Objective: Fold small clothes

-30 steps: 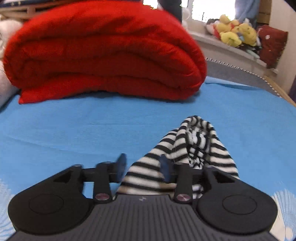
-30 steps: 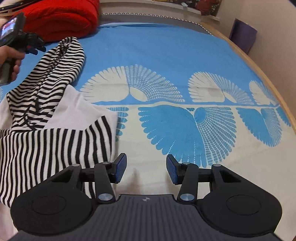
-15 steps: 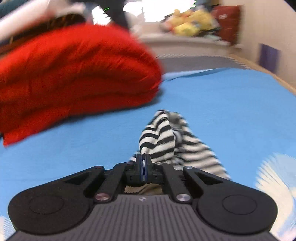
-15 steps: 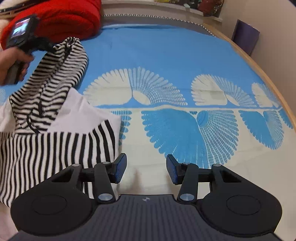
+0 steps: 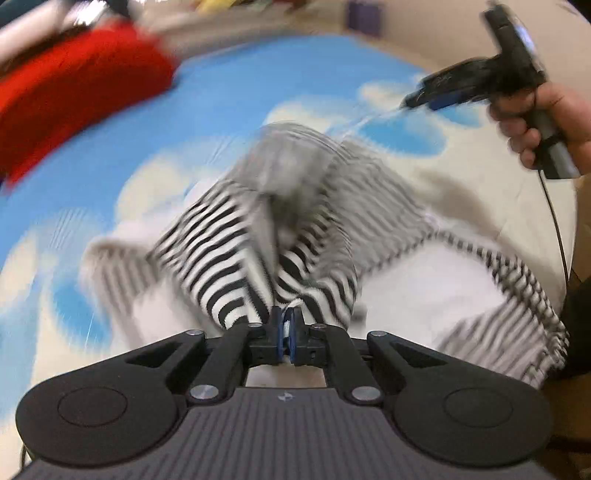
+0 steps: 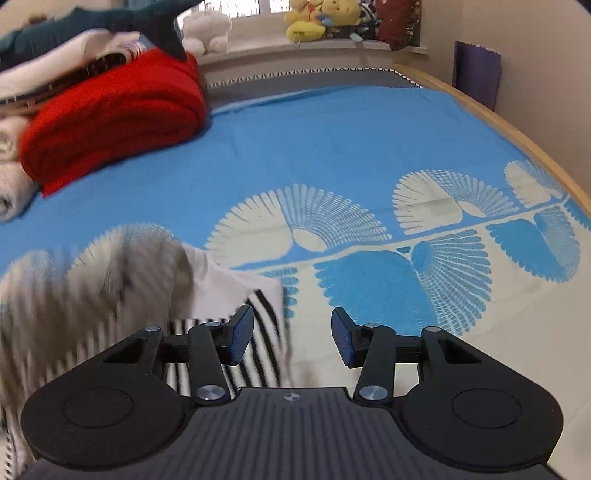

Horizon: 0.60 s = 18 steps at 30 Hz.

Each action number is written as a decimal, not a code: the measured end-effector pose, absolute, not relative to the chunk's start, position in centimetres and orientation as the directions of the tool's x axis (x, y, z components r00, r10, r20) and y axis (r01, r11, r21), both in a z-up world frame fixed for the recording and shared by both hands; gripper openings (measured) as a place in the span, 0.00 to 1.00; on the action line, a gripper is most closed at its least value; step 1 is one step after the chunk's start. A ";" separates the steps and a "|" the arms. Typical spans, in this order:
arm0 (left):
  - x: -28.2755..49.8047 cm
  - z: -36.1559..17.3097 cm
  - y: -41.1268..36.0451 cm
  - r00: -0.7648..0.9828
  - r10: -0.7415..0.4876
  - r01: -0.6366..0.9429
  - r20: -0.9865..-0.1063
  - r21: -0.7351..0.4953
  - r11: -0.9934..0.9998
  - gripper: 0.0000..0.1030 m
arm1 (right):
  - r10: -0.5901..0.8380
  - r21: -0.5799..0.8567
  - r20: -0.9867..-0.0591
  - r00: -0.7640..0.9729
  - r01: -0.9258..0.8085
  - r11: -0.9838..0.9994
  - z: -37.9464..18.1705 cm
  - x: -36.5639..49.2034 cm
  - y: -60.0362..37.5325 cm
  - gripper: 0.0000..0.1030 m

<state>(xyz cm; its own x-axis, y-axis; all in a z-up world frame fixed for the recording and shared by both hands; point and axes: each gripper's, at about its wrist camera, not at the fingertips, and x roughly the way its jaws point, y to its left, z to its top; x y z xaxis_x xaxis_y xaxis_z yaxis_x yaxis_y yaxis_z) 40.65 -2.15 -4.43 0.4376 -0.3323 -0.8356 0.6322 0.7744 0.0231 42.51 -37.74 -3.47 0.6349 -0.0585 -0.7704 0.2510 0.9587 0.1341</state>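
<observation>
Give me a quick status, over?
Left hand-held gripper shut on striped top. Right hand-held gripper open, empty. Nothing in the way.

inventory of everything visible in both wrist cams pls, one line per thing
striped garment: 1, black and white, on the bed, one edge pinched in the left hand-held gripper, blurred
bedspread: 1, blue with cream fan pattern, covers the bed
red blanket: 1, red, folded, far left of the bed
cream textiles: a few, stacked left of the red blanket
plush toys: several, mostly yellow, on the window ledge
purple bag: 1, against the right wall
left hand-held gripper: 1, black, blue pads, shut on the garment
right hand-held gripper: 1, black, open, nothing between the pads
right hand: 1, gripping the right handle
</observation>
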 end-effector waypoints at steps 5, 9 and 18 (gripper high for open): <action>40.9 -1.8 1.3 0.627 -0.397 0.398 -0.670 -0.163 0.903 0.50 | 0.063 0.287 -0.774 0.630 0.261 0.921 -4.2 42.1 -37.1 0.46; 46.0 -6.1 1.1 0.533 -0.258 0.061 -0.806 -0.268 0.962 0.49 | 0.222 0.422 -0.810 0.543 0.274 0.864 -6.7 42.5 -35.8 0.46; 47.9 -12.7 2.3 0.369 -0.164 -0.193 -0.915 -0.248 0.949 0.49 | 0.365 0.491 -0.851 0.377 0.325 0.809 -11.9 44.2 -31.1 0.47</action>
